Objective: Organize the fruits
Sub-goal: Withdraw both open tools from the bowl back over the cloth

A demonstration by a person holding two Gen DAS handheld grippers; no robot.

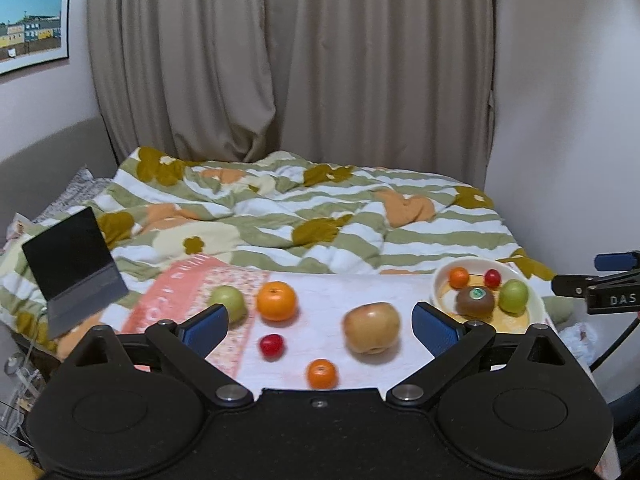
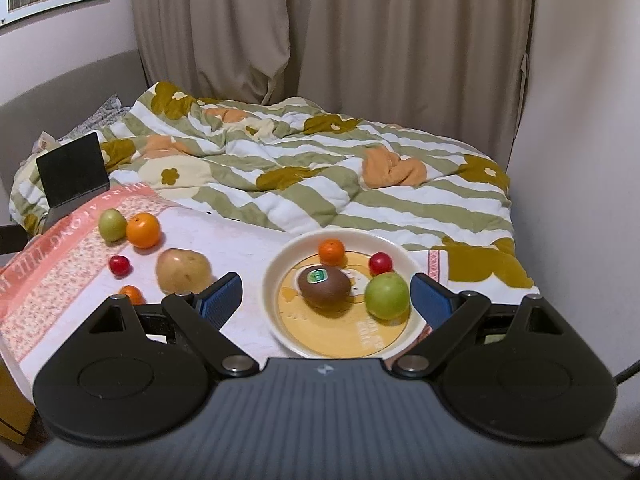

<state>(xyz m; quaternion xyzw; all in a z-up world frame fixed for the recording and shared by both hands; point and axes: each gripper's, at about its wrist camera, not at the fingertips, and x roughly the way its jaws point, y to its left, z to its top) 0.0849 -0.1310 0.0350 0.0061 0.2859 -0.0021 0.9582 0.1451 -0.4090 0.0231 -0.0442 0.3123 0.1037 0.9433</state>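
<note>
**A:** How do the two pairs of tongs stand?

**B:** The left tongs (image 1: 320,326) are spread wide and hold nothing. The right tongs (image 2: 326,298) are also spread wide and empty.

**A:** What lies in front of the left tongs?

**B:** Loose fruit on a surface (image 1: 320,292) covered with a pale cloth. Between the two fingers sit a brownish pear (image 1: 372,328), a small red fruit (image 1: 272,346) and a small orange (image 1: 322,373), the last one nearest the tongs. Just beyond them is a big orange (image 1: 277,301), and to its left, behind the left finger's tip, a green fruit (image 1: 228,302). None of these is touched.

**A:** And in front of the right tongs?

**B:** A white plate (image 2: 276,268) with a yellow centre lies between the fingers. On it are a kiwi (image 2: 323,286) with a green sticker, a green apple (image 2: 387,295) close to the right finger, a little red fruit (image 2: 380,263) and a little orange (image 2: 331,251) at the far side. From the left tongs, this plate lies to the right, past the right finger.

**A:** Anything behind?

**B:** A bed with a striped, flowered quilt (image 2: 304,184), beige curtains (image 2: 320,28), and an open tablet case (image 2: 72,176) far to the left.
</note>
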